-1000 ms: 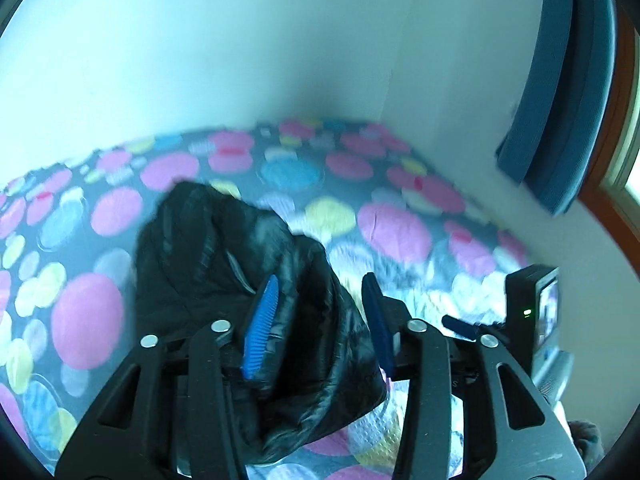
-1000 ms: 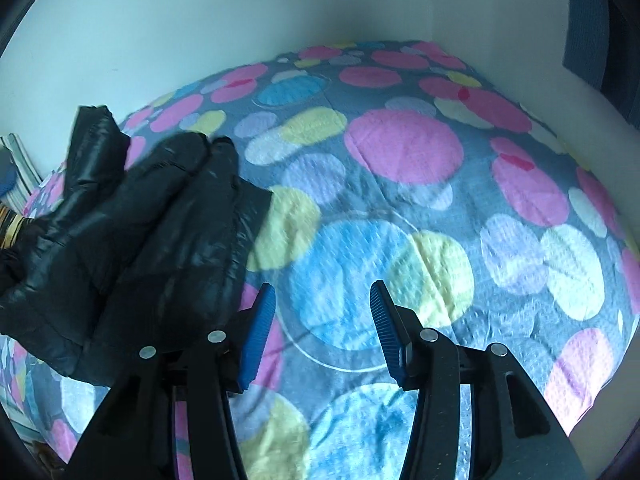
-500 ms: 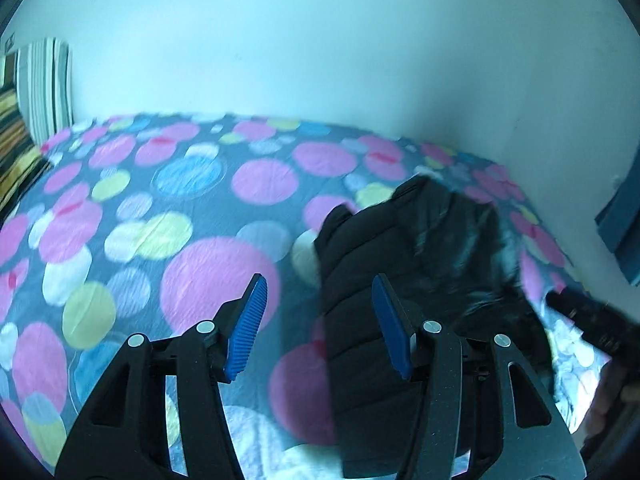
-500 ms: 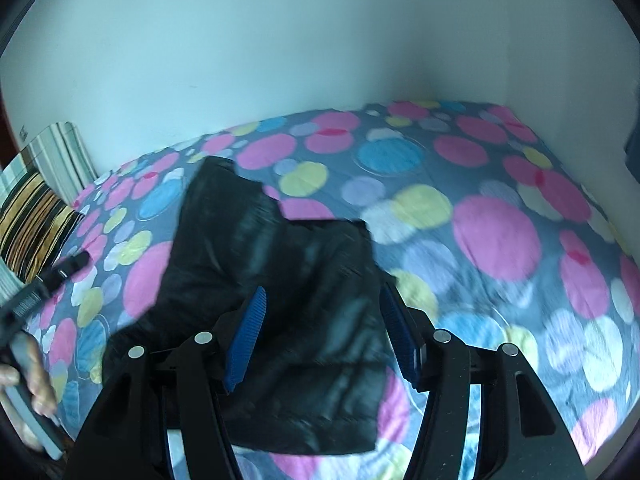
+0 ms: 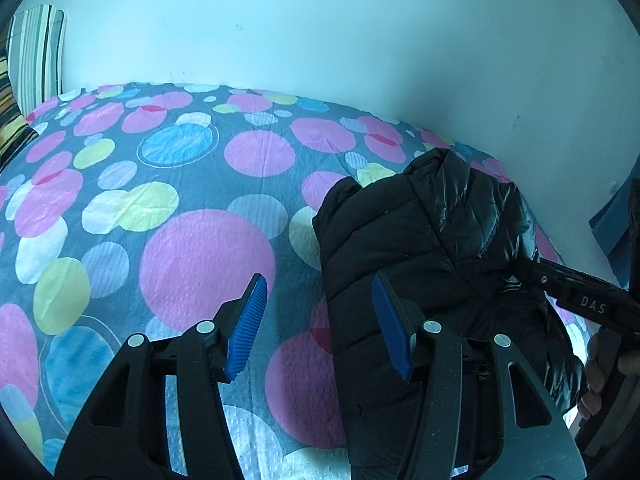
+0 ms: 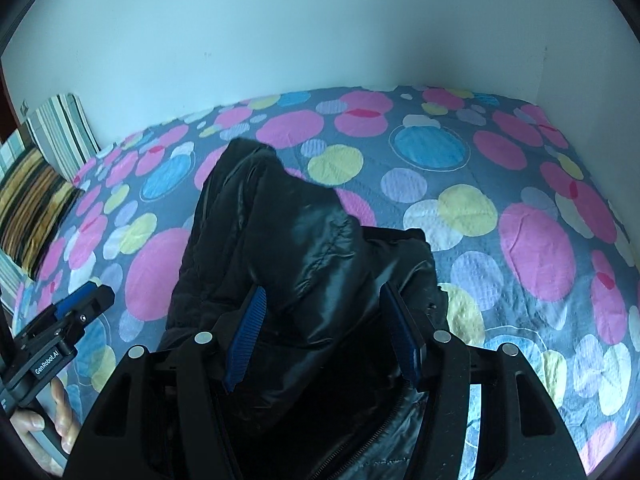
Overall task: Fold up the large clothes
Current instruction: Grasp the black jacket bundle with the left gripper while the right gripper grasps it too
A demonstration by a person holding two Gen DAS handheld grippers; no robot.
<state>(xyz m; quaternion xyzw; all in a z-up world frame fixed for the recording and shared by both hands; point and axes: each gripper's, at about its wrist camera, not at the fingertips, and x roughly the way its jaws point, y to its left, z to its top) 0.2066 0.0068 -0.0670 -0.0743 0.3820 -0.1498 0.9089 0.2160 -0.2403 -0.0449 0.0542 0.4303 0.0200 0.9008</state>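
Bed (image 5: pixel 208 264) covered by a grey bedspread (image 6: pixel 520 184) printed with overlapping pink, blue, yellow and white circles, its surface lightly creased. Pale wall (image 5: pixel 320 32) rising behind the bed and meeting a second wall at a corner on the right of the right wrist view. Striped pillows (image 6: pixel 44 168) at the far left end of the bed: one with pale green and white stripes upright against the wall, one with yellow and black stripes just in front of it.

A black jacket (image 6: pixel 304 248) lies bunched on the polka-dot bed (image 6: pixel 520 208).
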